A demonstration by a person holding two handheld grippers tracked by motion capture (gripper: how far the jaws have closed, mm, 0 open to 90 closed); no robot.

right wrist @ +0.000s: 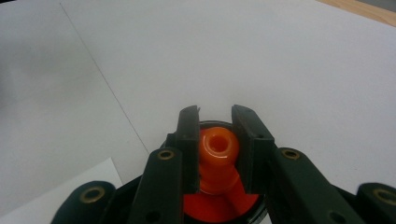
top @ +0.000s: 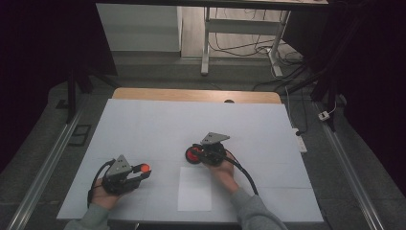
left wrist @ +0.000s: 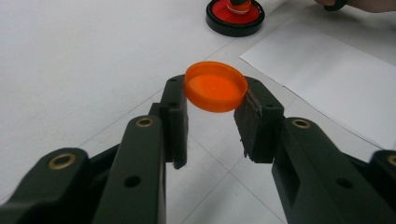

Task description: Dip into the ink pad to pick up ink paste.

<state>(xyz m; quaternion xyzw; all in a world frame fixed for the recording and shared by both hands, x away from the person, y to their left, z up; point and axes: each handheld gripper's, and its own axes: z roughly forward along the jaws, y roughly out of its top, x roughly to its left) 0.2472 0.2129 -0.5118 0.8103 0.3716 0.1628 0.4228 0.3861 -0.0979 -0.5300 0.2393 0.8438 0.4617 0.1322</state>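
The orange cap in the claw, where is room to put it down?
The cap has bare room on the table behind both claws, and left of the paper. It is crowded by the right claw on the red stamp.

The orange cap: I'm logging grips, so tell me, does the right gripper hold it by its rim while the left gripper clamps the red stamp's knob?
Not quite: the sides are swapped. The left gripper holds the orange cap by its rim, as the left gripper view shows, and the right gripper clamps the red stamp's knob.
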